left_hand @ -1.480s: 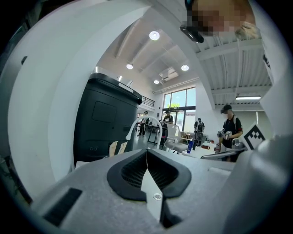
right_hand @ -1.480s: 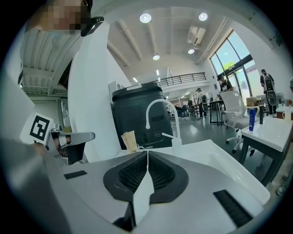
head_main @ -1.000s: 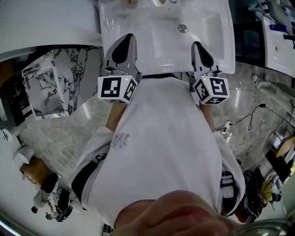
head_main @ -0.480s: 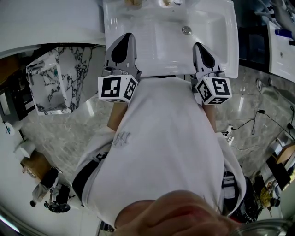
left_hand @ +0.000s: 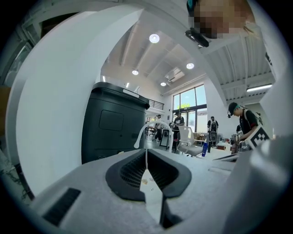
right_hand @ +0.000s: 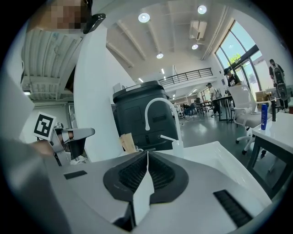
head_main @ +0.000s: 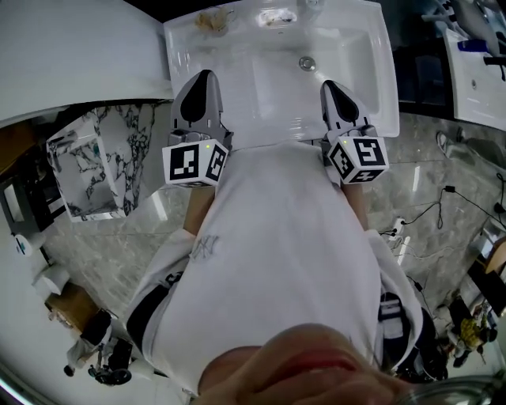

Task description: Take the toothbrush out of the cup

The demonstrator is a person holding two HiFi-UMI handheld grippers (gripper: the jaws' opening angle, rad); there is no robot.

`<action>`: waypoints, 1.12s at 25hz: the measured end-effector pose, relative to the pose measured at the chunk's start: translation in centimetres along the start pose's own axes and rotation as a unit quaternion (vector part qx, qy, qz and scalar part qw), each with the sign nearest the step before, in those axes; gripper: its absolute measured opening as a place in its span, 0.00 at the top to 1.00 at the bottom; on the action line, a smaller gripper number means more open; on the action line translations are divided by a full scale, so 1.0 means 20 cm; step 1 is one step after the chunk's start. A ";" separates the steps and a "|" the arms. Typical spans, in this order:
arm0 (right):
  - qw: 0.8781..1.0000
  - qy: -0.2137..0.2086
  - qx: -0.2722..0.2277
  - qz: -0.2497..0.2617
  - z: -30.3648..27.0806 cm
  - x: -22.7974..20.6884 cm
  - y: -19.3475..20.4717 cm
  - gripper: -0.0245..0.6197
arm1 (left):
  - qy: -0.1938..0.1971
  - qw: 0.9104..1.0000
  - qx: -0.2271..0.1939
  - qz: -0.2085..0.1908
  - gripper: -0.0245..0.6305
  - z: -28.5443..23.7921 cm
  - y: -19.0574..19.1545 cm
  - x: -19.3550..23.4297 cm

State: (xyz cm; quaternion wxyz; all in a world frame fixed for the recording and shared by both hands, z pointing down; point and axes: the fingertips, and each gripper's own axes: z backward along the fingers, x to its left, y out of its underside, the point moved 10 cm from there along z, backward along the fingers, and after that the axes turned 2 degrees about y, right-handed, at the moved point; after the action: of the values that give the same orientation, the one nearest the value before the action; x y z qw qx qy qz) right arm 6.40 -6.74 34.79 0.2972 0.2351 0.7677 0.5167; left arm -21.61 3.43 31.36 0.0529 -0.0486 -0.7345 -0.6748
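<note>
Two small items sit on the far rim of the sink (head_main: pixel 371 79), at the top of the head view: a tan item (head_main: pixel 209 20) at upper left and a pale item (head_main: pixel 277 16) right of it. Both are too small to tell whether either is the cup with the toothbrush. In the right gripper view the tan item stands left of the white faucet (right_hand: pixel 158 112), with a pump bottle (right_hand: pixel 177 146) on the faucet's right.

Left hand-held gripper (head_main: pixel 202 75): jaws pressed together, nothing between them, over the near left part of the basin. Right hand-held gripper (head_main: pixel 330 85): jaws likewise together and empty, over the near right part. Both are well apart from the far-rim items, with open basin and the drain (head_main: pixel 307 63) between.

Edges: a white curved surface (head_main: pixel 71 47) borders the sink's left side; a marble-patterned box (head_main: pixel 103 150) stands at lower left.
</note>
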 end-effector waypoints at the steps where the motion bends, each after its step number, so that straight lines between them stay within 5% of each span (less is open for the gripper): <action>1: 1.000 0.002 -0.001 0.000 0.00 -0.01 -0.01 0.94 | 0.001 1.000 -0.002 0.000 0.93 -0.01 0.00 -0.01; 24: 1.000 -0.009 -0.003 -0.005 -0.08 -0.08 -0.03 0.94 | 0.002 1.000 0.007 -0.012 0.93 -0.16 0.04 0.01; 28: 1.000 -0.005 0.002 -0.003 -0.09 -0.07 -0.02 0.94 | -0.001 1.000 0.009 -0.005 0.83 -0.19 0.07 0.06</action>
State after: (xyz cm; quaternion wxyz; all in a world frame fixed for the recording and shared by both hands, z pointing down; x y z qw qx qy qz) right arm 6.13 -8.93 35.21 0.3022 0.2357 0.7681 0.5130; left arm -22.48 -0.29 33.13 0.0489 -0.0451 -0.7411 -0.6681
